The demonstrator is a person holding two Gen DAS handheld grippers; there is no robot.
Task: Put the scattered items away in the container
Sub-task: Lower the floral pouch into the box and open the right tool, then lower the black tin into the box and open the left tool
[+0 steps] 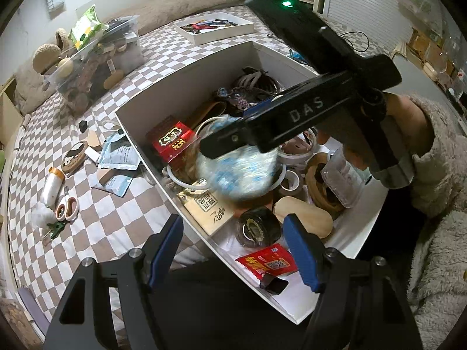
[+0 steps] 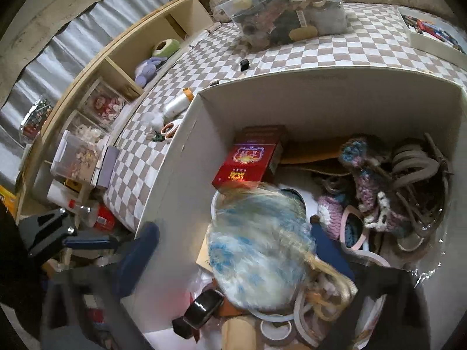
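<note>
Checkered brown-and-white bedspread carries a white cardboard box; left gripper fingers spread, empty, over its near rim. From the right wrist, right gripper fingers stand wide around a blurred blue-and-white fluffy yarn ball inside the box, grip unclear.

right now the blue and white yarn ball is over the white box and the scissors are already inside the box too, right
Not quite. The scissors are not in the white box; they lie outside it on the checkered cover, beside a spool of white thread, as the left wrist view shows. The rest holds: the yarn ball is over the box.
</note>
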